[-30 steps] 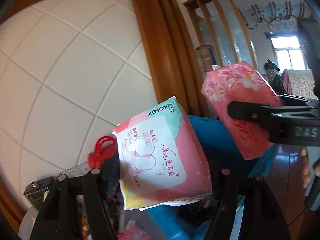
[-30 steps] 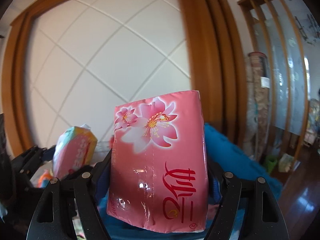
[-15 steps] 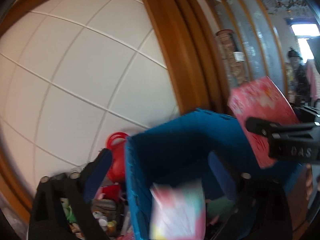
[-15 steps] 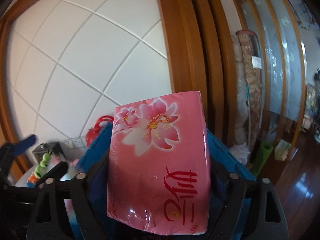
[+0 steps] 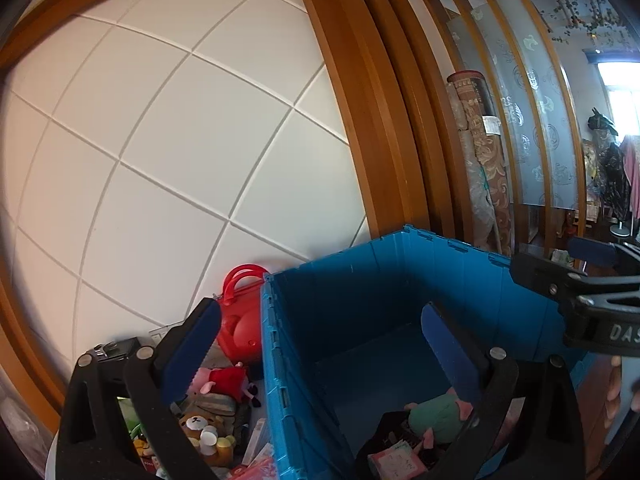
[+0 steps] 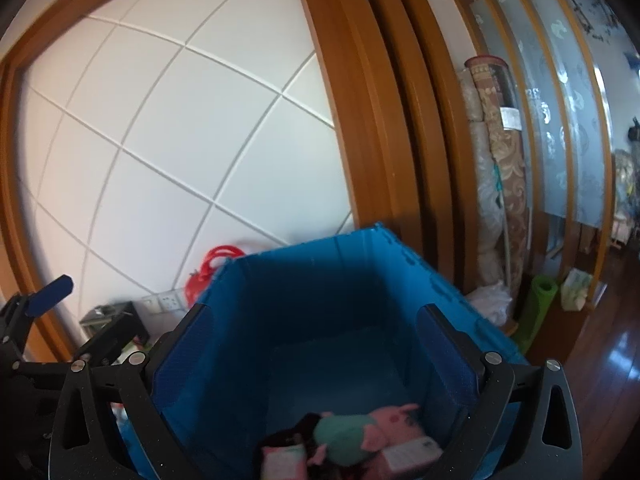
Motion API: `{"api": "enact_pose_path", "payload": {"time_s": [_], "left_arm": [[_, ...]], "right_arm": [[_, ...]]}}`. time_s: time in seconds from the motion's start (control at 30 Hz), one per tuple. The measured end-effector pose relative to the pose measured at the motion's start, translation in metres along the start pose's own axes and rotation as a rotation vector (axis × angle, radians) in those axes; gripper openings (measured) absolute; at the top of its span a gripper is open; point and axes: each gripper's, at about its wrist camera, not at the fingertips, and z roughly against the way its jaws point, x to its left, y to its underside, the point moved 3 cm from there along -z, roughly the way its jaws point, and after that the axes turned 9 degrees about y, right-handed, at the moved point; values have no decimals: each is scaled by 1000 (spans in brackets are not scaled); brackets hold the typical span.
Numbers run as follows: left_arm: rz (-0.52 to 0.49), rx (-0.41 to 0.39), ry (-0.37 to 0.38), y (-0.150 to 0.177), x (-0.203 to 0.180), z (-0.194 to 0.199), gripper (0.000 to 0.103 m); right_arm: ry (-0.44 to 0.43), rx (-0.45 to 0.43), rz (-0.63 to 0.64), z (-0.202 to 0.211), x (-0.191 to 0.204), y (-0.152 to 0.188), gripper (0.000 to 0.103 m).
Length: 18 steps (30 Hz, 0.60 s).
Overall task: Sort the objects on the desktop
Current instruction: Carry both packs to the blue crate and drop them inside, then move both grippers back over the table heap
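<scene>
A blue crate (image 5: 340, 280) (image 6: 320, 276) stands open below both grippers. My left gripper (image 5: 320, 356) hangs over its left wall, jaws wide open and empty. My right gripper (image 6: 312, 356) is above the crate's inside, its jaws opening with nothing between them; the left wrist view shows it at the right edge (image 5: 544, 258). On the crate floor lie a green and pink plush (image 6: 352, 432) (image 5: 436, 416), a pink pad pack (image 5: 396, 460) and blurred pink packs (image 6: 412, 452). My left gripper (image 6: 80, 316) shows at the left of the right wrist view.
Left of the crate on the table lie a red case (image 5: 240, 320), a red-dressed pink plush (image 5: 224, 378), a bear toy (image 5: 198, 426) and small clutter. A white tiled wall and wooden frame (image 5: 360, 120) stand behind. Rolled rugs (image 6: 496, 160) lean at the right.
Both grippers let go: the pad pack dropped out of the left jaws and the flowered pink pack out of the right, down into the crate. Both jaws opened wide.
</scene>
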Motion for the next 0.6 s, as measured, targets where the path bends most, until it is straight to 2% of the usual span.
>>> {"api": "enact_pose_path", "payload": {"time_s": [0.33,0.6], "left_arm": [[40,-6,-52,13,21,27,102],[124,18,-145,48,61,58,102]], "right_arm": [[-78,-23,20,27,27,9,103],[-161,-25,43,37,54,18,103]]}}
